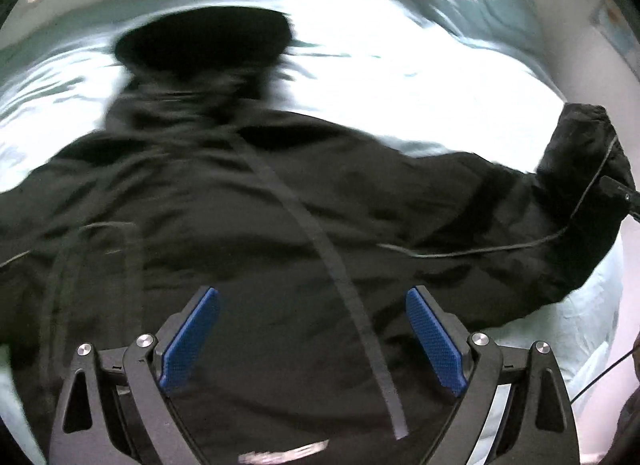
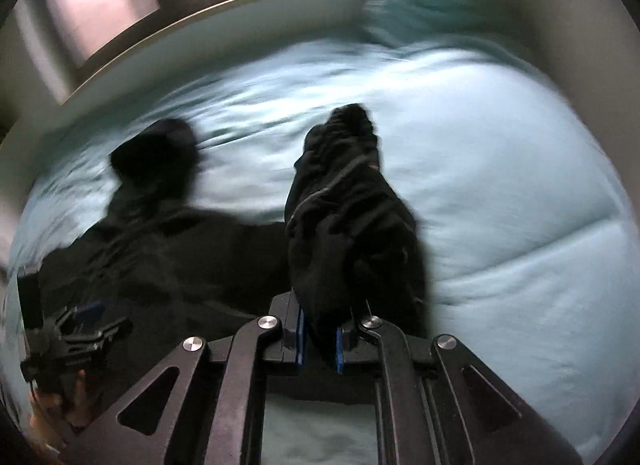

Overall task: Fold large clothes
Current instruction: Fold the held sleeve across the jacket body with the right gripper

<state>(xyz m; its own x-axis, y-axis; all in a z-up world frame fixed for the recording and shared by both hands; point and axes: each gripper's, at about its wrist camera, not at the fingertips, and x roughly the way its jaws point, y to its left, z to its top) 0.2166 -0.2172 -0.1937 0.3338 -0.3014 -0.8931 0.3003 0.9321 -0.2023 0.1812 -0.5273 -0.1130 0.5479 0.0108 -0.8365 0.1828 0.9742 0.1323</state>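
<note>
The right hand-held gripper [image 2: 319, 339] pinches a sleeve [image 2: 344, 201] of the black jacket [image 1: 248, 225] spread on the bed [image 2: 500, 169], likely to fold it inward, while the left hand-held gripper [image 1: 312, 341] hovers wide apart, empty, above it.

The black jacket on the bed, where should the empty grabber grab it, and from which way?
Probably the jacket's other sleeve, at its end off the picture's left edge. The right gripper already pinches the raised sleeve, so that mirrors it. The left gripper is open above the flat body; coming down from above onto the sleeve edge, jaws across it, suits fabric lying flat on the blue bedding.
</note>
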